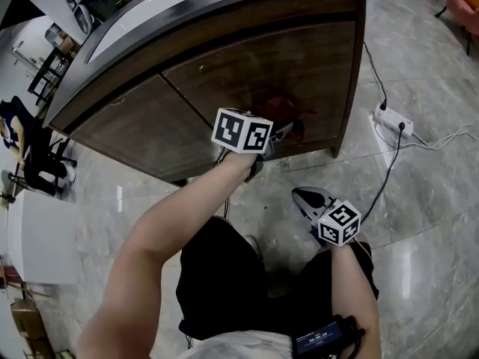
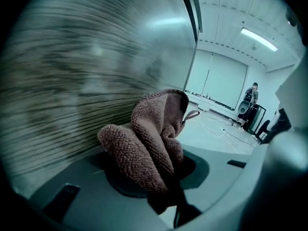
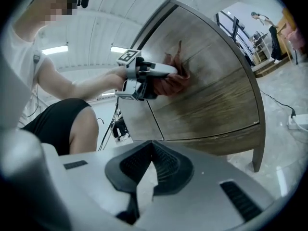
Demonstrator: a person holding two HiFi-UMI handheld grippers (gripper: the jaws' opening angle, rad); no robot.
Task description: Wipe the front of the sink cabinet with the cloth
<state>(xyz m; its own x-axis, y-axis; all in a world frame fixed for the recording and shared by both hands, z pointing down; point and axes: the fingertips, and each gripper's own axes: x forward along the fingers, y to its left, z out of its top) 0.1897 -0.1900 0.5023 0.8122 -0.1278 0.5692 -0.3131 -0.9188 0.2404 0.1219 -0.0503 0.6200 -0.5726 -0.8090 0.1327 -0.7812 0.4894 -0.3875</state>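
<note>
Cloth on wood: I have the left gripper (image 1: pixel 278 134) clamped on a bunched reddish-brown terry cloth (image 2: pixel 149 138), which is pressed against the dark wood-grain front of the sink cabinet (image 1: pixel 247 73), on the right-hand door panel, low and just right of the seam between the doors (image 1: pixel 187 103).

The cloth sits straight ahead of the left jaws, between them and the panel. Its bunched length runs out along the jaws toward the wood. In my judgement any stroke has to slide sideways across the panel with the cloth kept flat against it.

The right gripper (image 1: pixel 305 198) hangs low over the grey marble-look floor (image 1: pixel 426 200), well apart from the cabinet. Its jaws are closed tip to tip on nothing. The left is plainly the nearer.

The left jaw tips are buried in the cloth's folds, and the patch of contact with the door is covered. In the left gripper view the panel smears into streaks, so I cannot judge its cleanliness. The sink itself lies beyond the frame's edge.
</note>
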